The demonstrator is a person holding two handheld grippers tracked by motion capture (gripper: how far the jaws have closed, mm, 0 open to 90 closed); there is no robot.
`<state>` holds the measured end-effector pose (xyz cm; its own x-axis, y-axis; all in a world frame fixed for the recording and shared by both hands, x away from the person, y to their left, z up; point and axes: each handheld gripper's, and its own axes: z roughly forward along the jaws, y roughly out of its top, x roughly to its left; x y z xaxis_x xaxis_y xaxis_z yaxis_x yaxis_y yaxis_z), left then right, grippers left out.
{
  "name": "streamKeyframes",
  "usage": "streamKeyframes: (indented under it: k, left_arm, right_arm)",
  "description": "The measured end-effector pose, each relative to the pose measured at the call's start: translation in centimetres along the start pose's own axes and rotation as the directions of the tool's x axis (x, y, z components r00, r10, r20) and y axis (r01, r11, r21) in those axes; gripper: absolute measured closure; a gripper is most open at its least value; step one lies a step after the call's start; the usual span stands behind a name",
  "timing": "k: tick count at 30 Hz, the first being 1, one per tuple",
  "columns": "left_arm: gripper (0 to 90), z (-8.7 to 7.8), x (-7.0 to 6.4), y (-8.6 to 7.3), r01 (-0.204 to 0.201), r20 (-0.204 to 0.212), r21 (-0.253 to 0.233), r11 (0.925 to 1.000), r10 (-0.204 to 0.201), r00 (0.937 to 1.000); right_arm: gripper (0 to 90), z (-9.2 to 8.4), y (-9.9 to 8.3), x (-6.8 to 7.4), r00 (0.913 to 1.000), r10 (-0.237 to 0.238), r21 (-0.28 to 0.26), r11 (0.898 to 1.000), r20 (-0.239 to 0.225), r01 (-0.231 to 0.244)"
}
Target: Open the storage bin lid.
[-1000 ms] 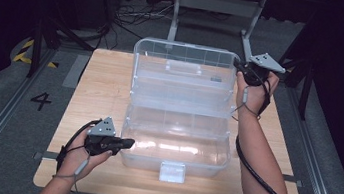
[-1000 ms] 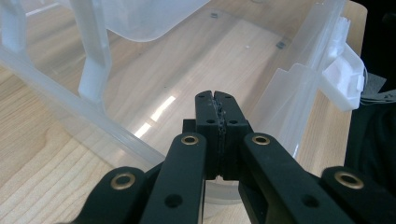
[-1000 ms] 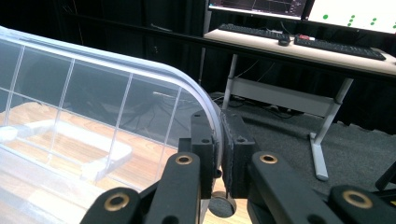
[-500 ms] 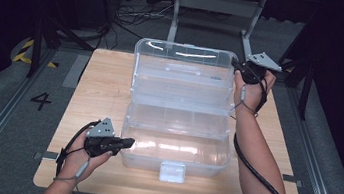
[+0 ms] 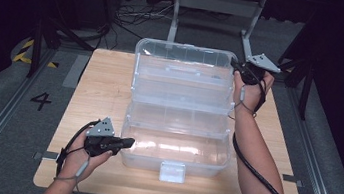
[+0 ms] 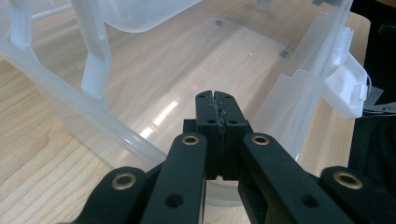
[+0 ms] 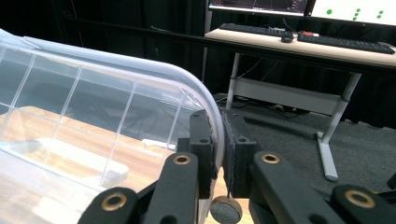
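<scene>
Now we take the clear plastic box (image 5: 179,123) as our landmark: it stands open in the middle of the wooden counter (image 5: 95,87), its base toward us and its lid (image 5: 184,66) tipped up at the far side. Because every wall is see-through, we find it hard to tell where one tray ends and the next begins; inside the base we see nothing but counter grain and glare. A white latch (image 5: 172,171) hangs on the box's near wall. Beyond the lid, the floor and a grey frame sink into darkness.

Our right tool (image 5: 240,70) sits at the lid's far right corner, and in the right gripper view (image 7: 218,154) its jaws are clamped on the lid's curved rim (image 7: 205,100), the pads pressing the thin plastic.

Our left tool (image 5: 126,143) lies at the base's near left corner; in the left gripper view (image 6: 215,100) its jaws are pressed together on nothing, tips reaching over the wall.
</scene>
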<state>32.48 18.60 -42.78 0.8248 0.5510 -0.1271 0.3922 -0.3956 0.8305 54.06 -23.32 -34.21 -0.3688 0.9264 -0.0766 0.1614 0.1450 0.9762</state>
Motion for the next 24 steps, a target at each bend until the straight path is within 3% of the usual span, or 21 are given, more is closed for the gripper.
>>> streamKeyframes:
  k: [24]
  left_arm:
    - [89.8, 0.0, 0.0, 0.0, 0.005, 0.001, 0.002, 1.0000, -0.005, 1.0000]
  right_arm:
    - [83.1, 2.6, -1.5, -0.9, 0.9983, 0.053, 0.055, 0.997, -0.025, -0.051]
